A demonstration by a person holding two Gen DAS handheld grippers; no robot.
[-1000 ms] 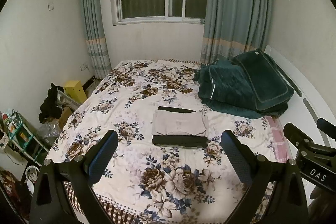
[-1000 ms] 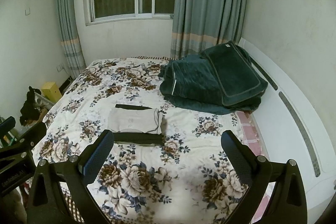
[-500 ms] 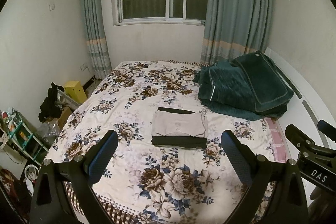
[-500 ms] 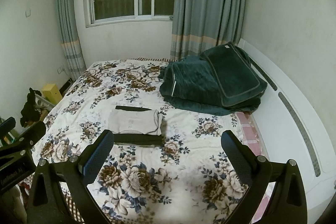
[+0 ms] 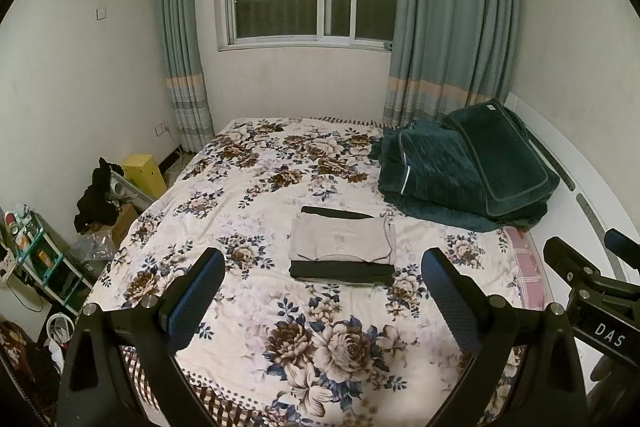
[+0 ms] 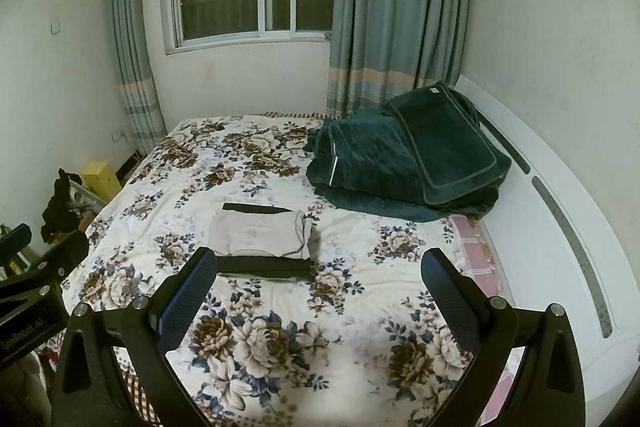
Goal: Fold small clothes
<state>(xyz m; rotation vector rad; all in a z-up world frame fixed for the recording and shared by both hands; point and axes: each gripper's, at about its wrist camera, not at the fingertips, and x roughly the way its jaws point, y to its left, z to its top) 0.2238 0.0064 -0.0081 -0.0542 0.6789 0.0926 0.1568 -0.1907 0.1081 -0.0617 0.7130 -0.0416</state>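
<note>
A folded beige garment [image 5: 340,241] lies on top of a folded black garment [image 5: 342,270] in the middle of the floral bed [image 5: 248,211]. The stack also shows in the right wrist view, the beige piece [image 6: 260,233] over the black piece [image 6: 264,266]. My left gripper [image 5: 323,285] is open and empty, held back above the bed's near edge. My right gripper [image 6: 319,285] is open and empty, beside the left one, with the stack ahead to its left.
A dark green folded quilt [image 5: 464,165] sits at the bed's right, against a white headboard [image 6: 560,211]. A yellow box [image 5: 144,174], dark clothes [image 5: 96,201] and a small shelf [image 5: 36,259] stand on the floor at left. A window and curtains are behind.
Both grippers have risen and tilted slightly, so the bed and stack sit a little lower in view. Nothing was grasped or moved.
</note>
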